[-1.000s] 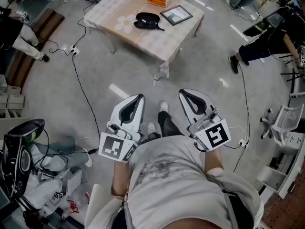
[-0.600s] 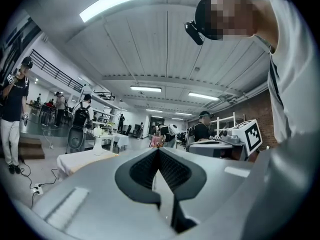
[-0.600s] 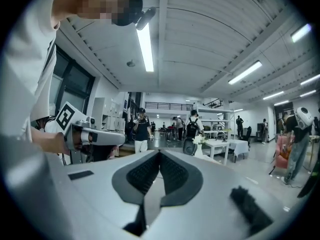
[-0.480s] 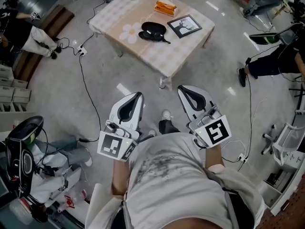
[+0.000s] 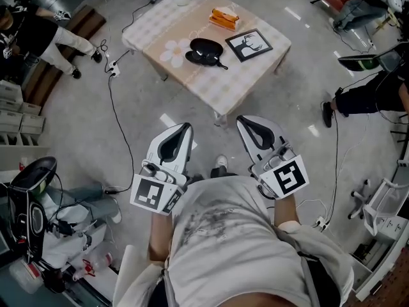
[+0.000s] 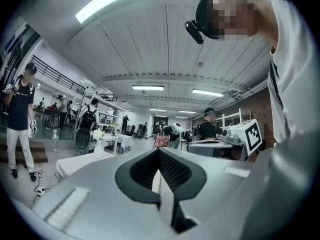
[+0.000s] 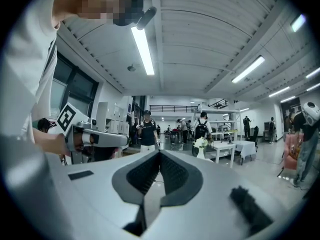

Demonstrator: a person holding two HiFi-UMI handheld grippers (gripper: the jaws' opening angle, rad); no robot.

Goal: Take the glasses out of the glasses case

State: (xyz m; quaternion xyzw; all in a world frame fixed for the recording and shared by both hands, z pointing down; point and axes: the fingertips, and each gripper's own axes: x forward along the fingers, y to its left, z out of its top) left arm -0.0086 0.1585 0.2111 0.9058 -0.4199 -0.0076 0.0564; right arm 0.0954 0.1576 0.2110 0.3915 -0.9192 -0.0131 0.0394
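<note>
A person stands well short of the low tabletop where the black glasses case lies untouched, left claw and right claw both closed tight and empty, the whole retrieval apparently yet to begin.

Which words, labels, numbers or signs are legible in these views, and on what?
No readable text anywhere.
Black-and-white square marker on left tool: pattern, no text.
Same marker on right tool: pattern, no text.
Grey print on person's white T-shirt: too faint to read.
Small orange box: too small to read.
</note>
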